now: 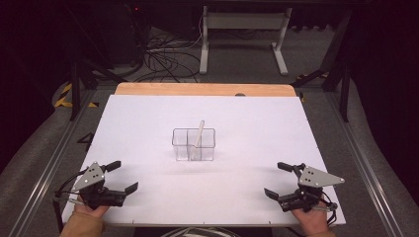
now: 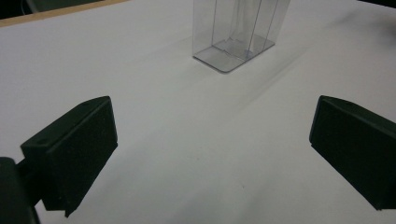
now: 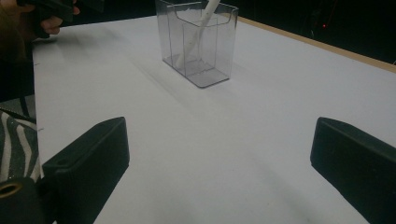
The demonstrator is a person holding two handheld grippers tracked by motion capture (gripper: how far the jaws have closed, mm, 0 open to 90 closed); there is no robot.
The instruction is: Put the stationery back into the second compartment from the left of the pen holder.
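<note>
High view: one clear box [image 1: 193,144] holding one white stick [image 1: 199,134]; two tools, left tool [image 1: 118,177] and right tool [image 1: 278,178], jaws apart

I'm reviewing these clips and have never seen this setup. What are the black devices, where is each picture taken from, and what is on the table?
A person sits at a white table holding a two-jaw tool in each hand. The left hand-held gripper and right hand-held gripper both rest near the table's front edge, jaws wide open, holding nothing. The high view looks down from above the person. The other two pictures come from cameras riding on each gripper, so the black blocks at their bottom corners are that gripper's own jaws. In the middle of the table stands a clear divided container with a white stick leaning inside it, sticking out above the rim.
</note>
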